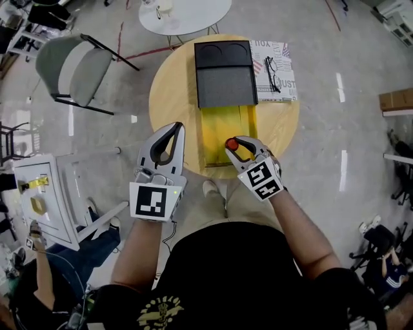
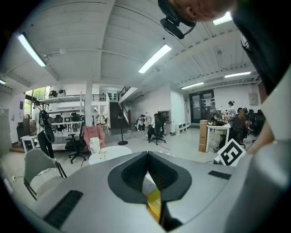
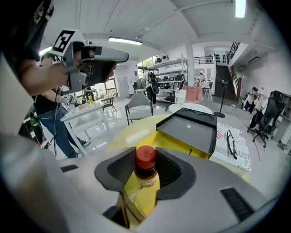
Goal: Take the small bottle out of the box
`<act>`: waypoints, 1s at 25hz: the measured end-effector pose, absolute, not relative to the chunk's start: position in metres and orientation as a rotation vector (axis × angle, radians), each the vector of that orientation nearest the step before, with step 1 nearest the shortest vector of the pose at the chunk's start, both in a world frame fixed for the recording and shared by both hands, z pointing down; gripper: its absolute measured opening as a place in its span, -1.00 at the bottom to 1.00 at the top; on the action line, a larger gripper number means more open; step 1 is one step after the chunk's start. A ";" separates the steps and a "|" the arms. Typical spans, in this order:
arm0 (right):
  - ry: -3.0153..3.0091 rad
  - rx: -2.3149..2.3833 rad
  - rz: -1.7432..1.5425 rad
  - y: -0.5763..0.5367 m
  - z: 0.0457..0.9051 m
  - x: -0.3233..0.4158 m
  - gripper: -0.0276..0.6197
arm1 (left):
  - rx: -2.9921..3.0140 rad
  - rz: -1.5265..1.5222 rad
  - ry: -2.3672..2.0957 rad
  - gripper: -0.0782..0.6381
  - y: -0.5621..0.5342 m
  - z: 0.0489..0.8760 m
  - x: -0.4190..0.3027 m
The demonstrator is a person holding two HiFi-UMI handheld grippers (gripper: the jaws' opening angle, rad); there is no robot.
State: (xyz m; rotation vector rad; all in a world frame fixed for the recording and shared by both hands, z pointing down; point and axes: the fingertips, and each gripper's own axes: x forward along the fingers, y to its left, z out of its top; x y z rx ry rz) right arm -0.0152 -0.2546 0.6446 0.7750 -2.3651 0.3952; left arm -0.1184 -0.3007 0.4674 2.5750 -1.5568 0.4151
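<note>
A small bottle (image 3: pixel 146 167) with a red cap (image 1: pixel 231 144) and dark contents stands upright at the near end of the open yellow box (image 1: pixel 219 132). My right gripper (image 1: pixel 235 145) is shut on it, one pad against each side of the cap. The box's black lid (image 1: pixel 224 72) lies slid back over the far end. To the left of the box and over the table's near edge, my left gripper (image 1: pixel 173 131) is shut and holds nothing. It also shows raised at the upper left of the right gripper view (image 3: pixel 97 57).
The box rests on a round wooden table (image 1: pixel 171 97). A printed paper with a pair of glasses (image 1: pixel 273 71) lies to the right of the lid. A grey chair (image 1: pixel 77 67) stands at the left, a white round table (image 1: pixel 184 14) beyond, and a white cart (image 1: pixel 45 200) at the near left.
</note>
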 end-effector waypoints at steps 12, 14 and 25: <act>-2.359 0.759 0.403 -0.252 0.598 -0.007 -0.46 | 2.617 0.440 -1.537 -0.74 -0.295 0.435 -0.107; -2.361 0.765 0.397 -0.254 0.590 -0.005 -0.47 | 2.604 0.446 -1.546 -0.74 -0.293 0.427 -0.109; -2.408 0.784 0.348 -0.262 0.541 -0.001 -0.47 | 2.608 0.413 -1.585 -0.74 -0.283 0.406 -0.123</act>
